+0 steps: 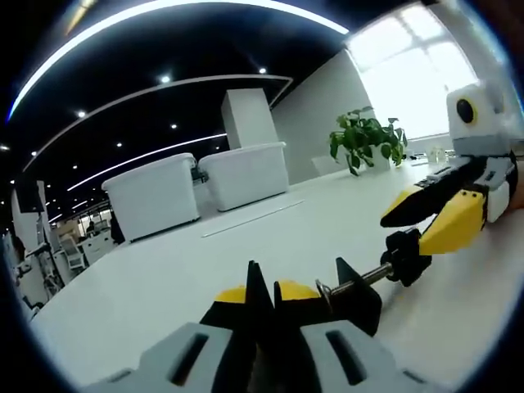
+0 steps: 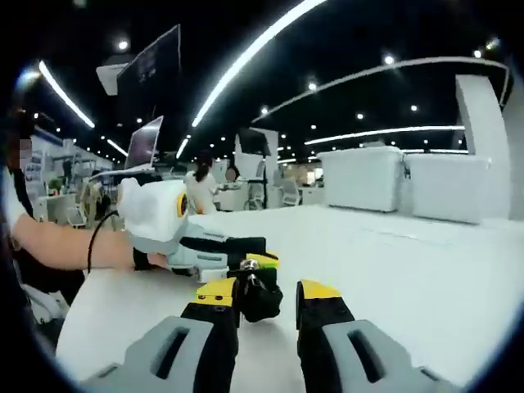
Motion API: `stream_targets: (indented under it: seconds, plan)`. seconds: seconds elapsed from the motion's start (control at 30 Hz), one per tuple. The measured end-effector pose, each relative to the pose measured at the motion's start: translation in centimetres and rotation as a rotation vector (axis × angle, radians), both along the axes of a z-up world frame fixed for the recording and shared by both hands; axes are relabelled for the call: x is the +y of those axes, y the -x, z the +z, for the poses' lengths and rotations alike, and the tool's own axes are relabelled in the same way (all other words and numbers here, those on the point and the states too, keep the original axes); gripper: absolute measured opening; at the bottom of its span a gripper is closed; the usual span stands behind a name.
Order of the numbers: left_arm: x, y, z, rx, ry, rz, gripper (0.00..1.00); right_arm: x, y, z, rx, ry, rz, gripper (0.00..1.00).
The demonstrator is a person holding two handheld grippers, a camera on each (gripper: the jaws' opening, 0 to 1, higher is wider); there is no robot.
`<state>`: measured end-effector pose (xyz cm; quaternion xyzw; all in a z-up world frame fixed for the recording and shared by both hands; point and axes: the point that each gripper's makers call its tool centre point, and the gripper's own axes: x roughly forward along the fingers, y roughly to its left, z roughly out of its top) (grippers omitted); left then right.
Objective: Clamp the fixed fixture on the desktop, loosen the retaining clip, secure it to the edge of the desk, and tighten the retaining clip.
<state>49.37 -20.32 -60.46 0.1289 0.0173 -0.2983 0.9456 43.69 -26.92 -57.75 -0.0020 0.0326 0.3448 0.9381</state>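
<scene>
A black clamp fixture (image 1: 348,299) rests on the white desktop (image 1: 164,278). Its threaded rod (image 1: 360,281) runs right to a black knob (image 1: 405,256). My left gripper (image 1: 266,293) is shut on the clamp's body, which sticks up between the yellow tips. My right gripper (image 1: 403,233) comes in from the right, with its yellow-tipped jaws apart around the knob. In the right gripper view the knob (image 2: 258,299) lies between my right gripper's (image 2: 268,293) jaws, against the left one with a gap to the right one. Just beyond it, the left gripper (image 2: 258,264) is held in a person's hand.
Two white lidded bins (image 1: 151,196) (image 1: 246,173) stand at the far side of the desk, with a potted plant (image 1: 364,139) by the window. The person's forearm (image 2: 49,241) reaches in from the left. A person (image 2: 199,187) and monitors (image 2: 143,143) are far behind.
</scene>
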Motion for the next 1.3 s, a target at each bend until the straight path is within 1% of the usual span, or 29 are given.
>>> stream_targets:
  seconds: [0.03,0.07,0.1,0.2,0.23,0.37,0.43,0.5,0.57,0.63,0.67,0.73,0.8,0.87,0.9,0.93,1.0,1.07,1.13,1.3]
  plan:
    - [0.0,0.0,0.0,-0.002,-0.001,0.0,0.09,0.1,0.1,-0.2,0.056,-0.057,0.016,0.23]
    - [0.0,0.0,0.0,-0.001,0.0,0.0,0.09,0.0,0.0,-0.4,0.093,-0.081,0.021,0.23]
    - [0.0,-0.1,0.0,-0.002,-0.001,0.0,0.09,0.1,-0.1,-0.5,0.115,-0.097,0.028,0.23]
    - [0.0,0.0,0.0,-0.002,-0.002,0.0,0.09,0.6,-0.2,-0.7,0.121,-0.092,0.045,0.22]
    - [0.0,0.0,0.0,-0.003,-0.002,0.0,0.09,1.0,-0.1,-0.8,0.125,-0.089,0.063,0.2]
    - [0.2,-0.1,0.0,-0.002,-0.002,0.006,0.09,1.4,-0.3,-0.9,0.158,-0.108,0.073,0.21]
    - [0.3,-0.1,0.0,-0.003,-0.002,0.01,0.09,1.4,-0.4,-0.9,0.151,-0.104,0.074,0.21]
    - [0.3,-0.1,0.0,-0.004,-0.003,0.011,0.09,1.5,-0.2,-0.9,0.128,-0.084,0.071,0.21]
    - [0.3,-0.1,0.0,-0.005,-0.003,0.011,0.09,1.5,0.0,-0.7,0.063,-0.031,0.069,0.21]
    - [0.3,-0.1,0.0,-0.004,-0.003,0.011,0.09,1.8,0.3,-0.5,-0.027,0.04,0.077,0.21]
    - [0.3,-0.1,0.0,-0.004,-0.003,0.012,0.09,1.8,0.4,-0.5,-0.052,0.061,0.077,0.21]
    - [0.3,-0.1,0.0,-0.005,-0.003,0.012,0.09,1.9,0.5,-0.5,-0.061,0.073,0.074,0.21]
    - [0.3,-0.1,0.0,-0.006,-0.003,0.012,0.09,1.9,0.5,-0.5,-0.088,0.103,0.071,0.21]
    - [0.3,0.0,0.0,-0.006,-0.004,0.012,0.09,1.9,0.7,-0.4,-0.138,0.162,0.071,0.21]
    - [0.3,0.0,0.0,-0.005,-0.003,0.012,0.09,2.0,0.7,-0.3,-0.186,0.207,0.071,0.21]
    - [0.3,-0.1,0.0,-0.004,-0.002,0.013,0.09,2.1,0.7,-0.3,-0.206,0.231,0.068,0.21]
    - [0.3,0.0,0.0,-0.005,-0.003,0.014,0.09,2.1,0.7,-0.3,-0.208,0.238,0.061,0.21]
    - [0.3,0.0,0.0,-0.005,-0.003,0.014,0.09,2.1,0.7,-0.3,-0.238,0.274,0.058,0.21]
    - [0.3,0.0,-0.1,-0.005,-0.003,0.015,0.09,2.1,0.8,-0.3,-0.249,0.289,0.056,0.21]
    - [0.3,0.0,-0.1,-0.003,-0.002,0.017,0.09,2.3,0.9,-0.3,-0.322,0.384,0.052,0.21]
